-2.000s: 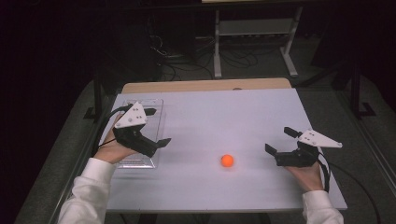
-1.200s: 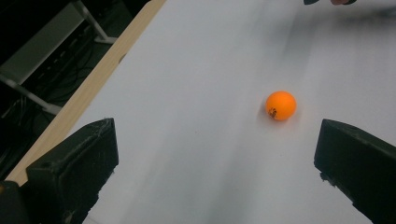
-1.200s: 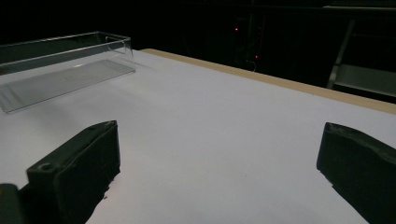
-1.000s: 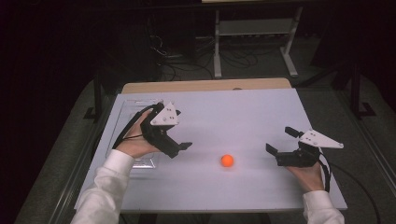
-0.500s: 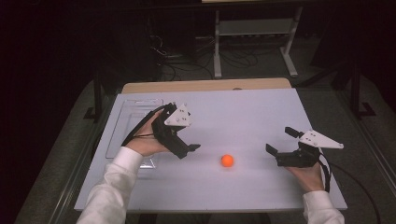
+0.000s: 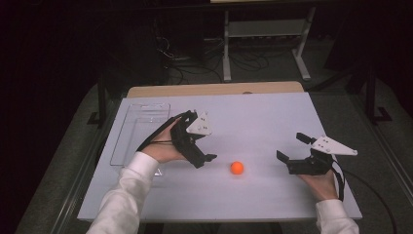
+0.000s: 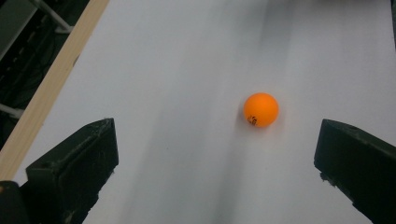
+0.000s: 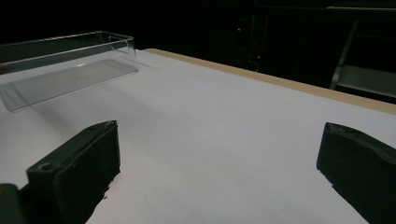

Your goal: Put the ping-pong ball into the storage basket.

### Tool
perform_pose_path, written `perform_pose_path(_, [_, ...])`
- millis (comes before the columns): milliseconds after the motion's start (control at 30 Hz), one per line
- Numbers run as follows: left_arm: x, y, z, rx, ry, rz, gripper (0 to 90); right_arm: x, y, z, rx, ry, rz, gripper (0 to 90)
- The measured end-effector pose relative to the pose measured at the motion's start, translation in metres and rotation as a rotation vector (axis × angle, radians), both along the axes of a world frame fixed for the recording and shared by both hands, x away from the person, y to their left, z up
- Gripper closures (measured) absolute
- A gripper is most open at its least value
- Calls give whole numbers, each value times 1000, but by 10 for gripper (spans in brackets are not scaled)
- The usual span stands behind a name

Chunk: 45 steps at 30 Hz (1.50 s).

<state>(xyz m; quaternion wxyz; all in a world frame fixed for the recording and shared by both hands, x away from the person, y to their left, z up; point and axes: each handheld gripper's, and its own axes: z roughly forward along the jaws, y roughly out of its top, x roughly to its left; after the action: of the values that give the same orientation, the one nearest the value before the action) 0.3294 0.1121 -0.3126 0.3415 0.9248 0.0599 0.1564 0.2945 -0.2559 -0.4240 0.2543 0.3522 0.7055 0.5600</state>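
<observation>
A small orange ball point(image 6: 237, 167) lies on the white table point(image 6: 253, 117), near its middle front. In the left gripper view the ball point(image 7: 261, 109) sits ahead of the jaws, a little right of centre, with black print on it. My left gripper point(image 6: 204, 160) hovers just left of the ball, tilted down toward it, open and holding nothing; its jaws point(image 7: 215, 177) stand wide apart. My right gripper point(image 6: 292, 147) rests low at the right side of the table, pointing left, open and empty. Its own view point(image 8: 215, 177) looks across bare white table.
A clear plastic tray point(image 6: 139, 131) lies on the left side of the table, behind my left hand, and its wall point(image 8: 70, 44) appears far left in the right gripper view. A wooden strip point(image 6: 214, 89) runs along the table's far edge. Beyond is a dark floor with a metal stand point(image 6: 263, 44).
My left gripper has moved right from over the clear tray to just left of the orange ball. The right gripper and the ball have stayed put.
</observation>
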Motion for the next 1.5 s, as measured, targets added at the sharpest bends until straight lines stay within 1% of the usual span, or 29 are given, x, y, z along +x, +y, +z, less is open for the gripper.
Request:
perform_pose_path(67, [1,-5,-1,6,-1,-7,0,0,0,0,-2,3,2,0])
perform_pose_path(233, [3,-15,-5,15,14,-25,0,0,1,0,-4,3,5,0])
perform_pose_path(300, [4,-19,-7,15,20,-28,0,0,1,-1,-4,3,5,0])
perform_pose_path(433, [4,-24,-9,34,25,-39,0,0,1,-1,-3,5,6,0])
perform_pose_path(567, [4,-29,-11,42,26,-48,0,0,1,-1,-5,5,6,0])
perform_pose_path(767, [5,-36,-16,71,38,-62,0,0,2,-1,-5,9,6,0])
perform_pose_path(900, [4,-42,-24,100,45,-74,0,0,2,-1,-8,7,9,0])
perform_pose_path(1067, [5,-48,-30,117,55,-88,0,0,2,-2,-14,9,11,0])
perform_pose_path(1167, [5,-51,-34,127,44,-95,0,0,3,-2,-19,10,15,0])
perform_pose_path(1233, [6,-52,-36,126,53,-97,0,0,5,-3,-23,15,18,0])
perform_pose_path(1333, [8,-54,-39,125,55,-95,0,0,6,-3,-30,12,21,0])
perform_pose_path(1500, [7,-59,-43,147,52,-108,0,0,6,-3,-31,11,21,0])
